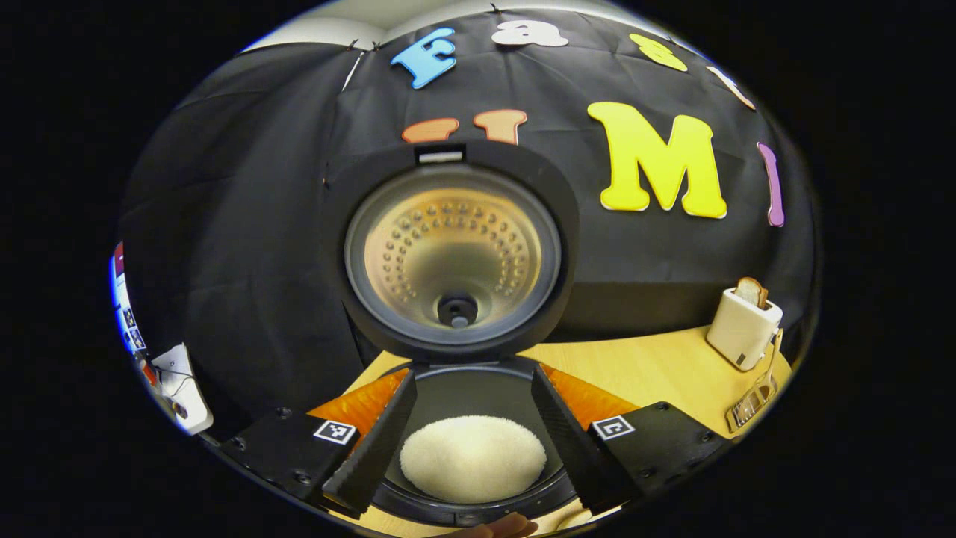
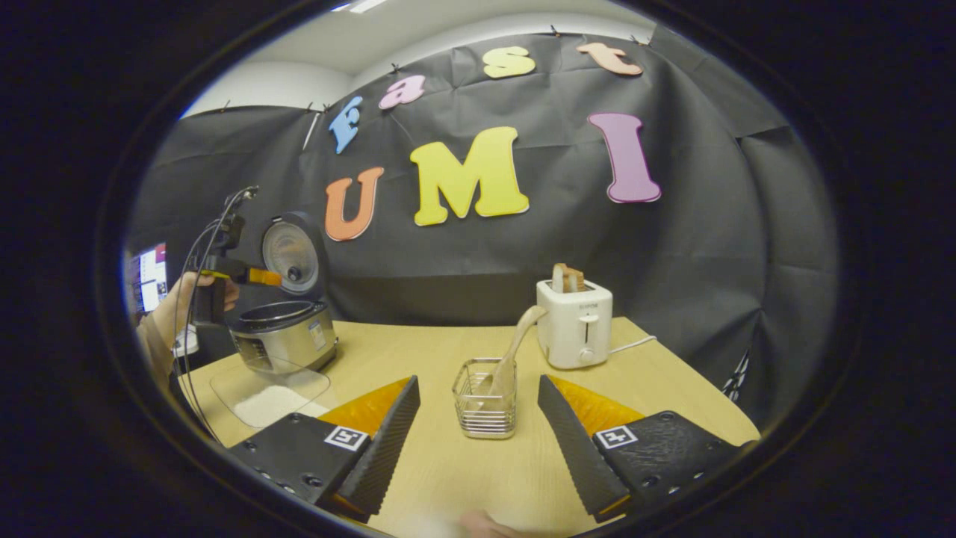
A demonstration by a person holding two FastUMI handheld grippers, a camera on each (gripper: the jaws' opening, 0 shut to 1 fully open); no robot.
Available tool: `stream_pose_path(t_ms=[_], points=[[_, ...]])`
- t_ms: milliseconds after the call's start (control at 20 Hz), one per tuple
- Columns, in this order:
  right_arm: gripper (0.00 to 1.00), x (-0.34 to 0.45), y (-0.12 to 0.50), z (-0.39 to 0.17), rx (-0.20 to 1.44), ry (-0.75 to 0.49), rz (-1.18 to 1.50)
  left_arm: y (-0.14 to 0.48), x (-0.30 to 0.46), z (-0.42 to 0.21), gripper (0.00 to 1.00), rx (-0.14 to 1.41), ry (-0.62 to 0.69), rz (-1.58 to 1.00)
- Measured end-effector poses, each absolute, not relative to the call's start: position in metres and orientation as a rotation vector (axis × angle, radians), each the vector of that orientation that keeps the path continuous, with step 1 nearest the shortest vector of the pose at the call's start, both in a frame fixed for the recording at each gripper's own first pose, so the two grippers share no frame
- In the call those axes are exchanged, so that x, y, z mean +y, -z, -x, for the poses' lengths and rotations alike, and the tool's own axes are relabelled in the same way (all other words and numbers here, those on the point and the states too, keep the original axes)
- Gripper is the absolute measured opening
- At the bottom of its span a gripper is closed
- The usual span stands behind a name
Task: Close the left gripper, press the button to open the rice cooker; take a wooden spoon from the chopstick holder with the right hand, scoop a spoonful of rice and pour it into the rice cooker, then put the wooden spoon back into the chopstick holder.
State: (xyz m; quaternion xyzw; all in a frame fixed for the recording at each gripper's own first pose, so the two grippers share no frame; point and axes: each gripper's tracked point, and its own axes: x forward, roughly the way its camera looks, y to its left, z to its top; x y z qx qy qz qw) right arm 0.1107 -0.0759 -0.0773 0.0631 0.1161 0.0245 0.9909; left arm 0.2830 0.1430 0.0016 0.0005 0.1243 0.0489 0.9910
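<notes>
Jaws apart on both grippers; chopstick holder (image 2: 485, 397) between right jaws (wooden spoon (image 2: 515, 345) inside).

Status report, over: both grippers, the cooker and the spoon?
Left gripper open over the rice cooker, lid up. Right gripper open, facing wooden spoon in chopstick holder. Path clear.

Rice cooker (image 2: 284, 336) open, lid upright; wooden spoon (image 2: 515, 344) leaning in the wire chopstick holder (image 2: 485, 407).

left: over cooker (image 1: 455, 299), close | right: farther, perhaps table-level
</notes>
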Motion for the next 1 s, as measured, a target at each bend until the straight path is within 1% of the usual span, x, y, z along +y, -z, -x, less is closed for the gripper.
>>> stream_pose_path(t_ms=[100, 150, 250, 300, 350, 400, 450, 500, 550, 600, 650, 700, 750, 800, 850, 900, 950, 1000], points=[[0.92, -0.075, 0.07, -0.114, 0.221, -0.051, -0.133, -0.035, 0.135, -0.283, 0.99, 0.199, -0.081, 0.022], [0.94, -0.075, 0.066, -0.116, 0.216, -0.054, -0.139, -0.057, 0.132, -0.284, 0.98, 0.167, -0.074, 0.029], [0.94, -0.076, 0.059, -0.12, 0.206, -0.058, -0.147, -0.094, 0.133, -0.288, 0.98, 0.101, -0.079, 0.025], [0.92, -0.078, 0.056, -0.122, 0.2, -0.057, -0.149, -0.106, 0.134, -0.292, 0.98, 0.08, -0.084, 0.019], [0.94, -0.079, 0.053, -0.124, 0.194, -0.056, -0.151, -0.119, 0.137, -0.297, 0.98, 0.061, -0.098, 0.013], [0.94, -0.079, 0.052, -0.125, 0.191, -0.057, -0.152, -0.131, 0.141, -0.304, 0.98, 0.048, -0.108, 0.015], [0.92, -0.08, 0.051, -0.127, 0.189, -0.057, -0.153, -0.141, 0.145, -0.314, 0.98, 0.038, -0.119, 0.033], [0.94, -0.083, 0.05, -0.128, 0.188, -0.054, -0.152, -0.148, 0.151, -0.324, 0.98, 0.035, -0.137, 0.054], [0.94, -0.086, 0.05, -0.128, 0.19, -0.047, -0.15, -0.153, 0.162, -0.338, 0.94, 0.035, -0.166, 0.082], [0.94, -0.089, 0.05, -0.127, 0.191, -0.039, -0.15, -0.159, 0.168, -0.349, 0.94, 0.022, -0.176, 0.101], [0.92, -0.094, 0.051, -0.125, 0.193, -0.026, -0.15, -0.169, 0.178, -0.365, 0.98, -0.03, -0.21, 0.118], [0.94, -0.099, 0.054, -0.122, 0.203, -0.012, -0.148, -0.176, 0.187, -0.375, 0.98, -0.06, -0.231, 0.119], [0.95, -0.102, 0.056, -0.119, 0.212, -0.004, -0.15, -0.18, 0.191, -0.383, 0.98, -0.08, -0.244, 0.131], [0.95, -0.105, 0.059, -0.117, 0.226, 0.005, -0.152, -0.185, 0.192, -0.392, 0.99, -0.098, -0.24, 0.146], [0.97, -0.109, 0.061, -0.114, 0.238, 0.016, -0.154, -0.189, 0.194, -0.4, 0.98, -0.113, -0.24, 0.156], [0.94, -0.112, 0.063, -0.111, 0.249, 0.028, -0.154, -0.19, 0.197, -0.407, 0.98, -0.12, -0.239, 0.165], [0.95, -0.114, 0.064, -0.107, 0.256, 0.036, -0.154, -0.188, 0.198, -0.413, 0.98, -0.115, -0.234, 0.167], [0.92, -0.115, 0.064, -0.104, 0.261, 0.042, -0.156, -0.187, 0.199, -0.416, 0.99, -0.117, -0.237, 0.159]])
